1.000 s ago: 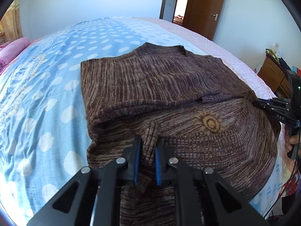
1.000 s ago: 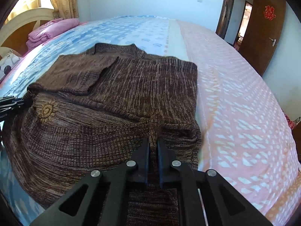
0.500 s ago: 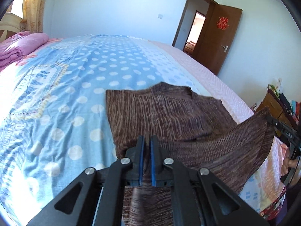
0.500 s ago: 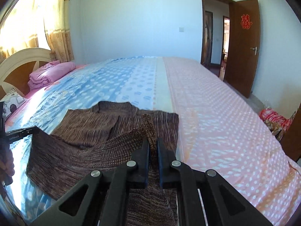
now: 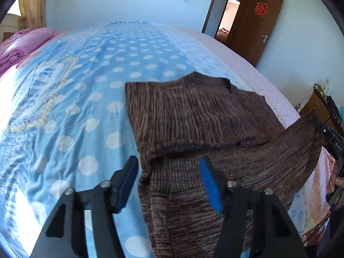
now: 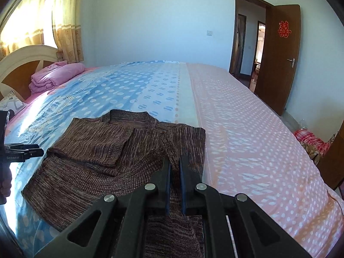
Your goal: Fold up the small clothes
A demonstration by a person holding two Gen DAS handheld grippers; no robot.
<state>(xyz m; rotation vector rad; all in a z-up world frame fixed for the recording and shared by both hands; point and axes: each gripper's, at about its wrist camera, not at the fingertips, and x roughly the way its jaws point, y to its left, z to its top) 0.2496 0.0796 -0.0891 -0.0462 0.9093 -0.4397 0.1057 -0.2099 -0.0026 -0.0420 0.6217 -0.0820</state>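
A brown knitted sweater [image 5: 193, 116] lies on the bed, sleeves folded in, collar at the far end. My left gripper [image 5: 169, 180] is open, its blue pads either side of the sweater's near left hem corner, not clamping it. My right gripper [image 6: 174, 167] is shut on the sweater's [image 6: 103, 148] hem at its right corner and holds that corner lifted above the bed. The hem sags from the right grip down to the left. The right gripper also shows at the right edge of the left wrist view [image 5: 318, 124]; the left gripper shows at the left edge of the right wrist view [image 6: 34, 150].
The bed has a blue dotted sheet [image 5: 86, 86] on the left and a pink one [image 6: 247, 129] on the right. Folded pink bedding [image 6: 56, 75] lies by the headboard. A brown door [image 6: 277, 58] stands open at the far right. A wooden cabinet [image 5: 316, 107] stands beside the bed.
My left gripper has opened and let go of the hem corner. Both grippers had lifted the hem and carried it toward the collar. The right gripper stays shut on its corner.
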